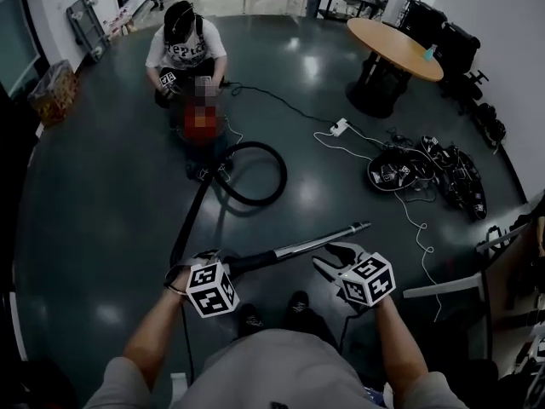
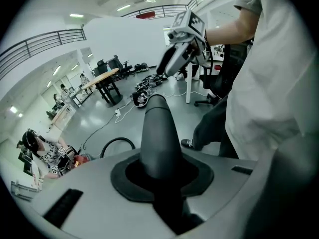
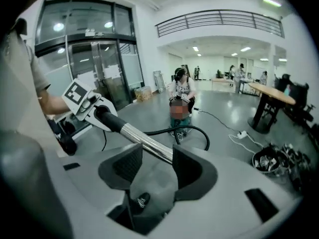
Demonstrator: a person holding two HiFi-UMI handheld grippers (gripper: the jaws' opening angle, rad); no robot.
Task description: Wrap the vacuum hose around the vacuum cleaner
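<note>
— Black plastic is what the left gripper [image 1: 204, 261] is clenched on. The black handle [image 2: 157, 133] at the wand's near end is held fast between its jaws and points away from it.

— What is carried off from that handle?

— The hose [image 1: 284, 175] is led away from just beside that gripper, across the floor ahead of it and through one loose loop. It ends at the red vacuum cleaner [image 1: 202, 128], well beyond both tools, where a crouching person is seen. Nothing is wound around the cleaner so far.

— How is the hose expected to handle?

— It is judged to be light, soft and springy, so a coil would likely be thrown open if it were let go. Hold is best taken close to the stretch being laid, with slack fed a little at a time. The chrome wand [image 3: 144, 140], running rightward from the left gripper, is judged stiff and smooth. Slipping is to be feared on the bare metal, and the handle is thought the surer purchase.

— And the right gripper?

— The right gripper [image 3: 157, 152] is released. Its jaws are spread apart, the wand runs into the gap between them, and neither pad is seen pressing on it.
</note>
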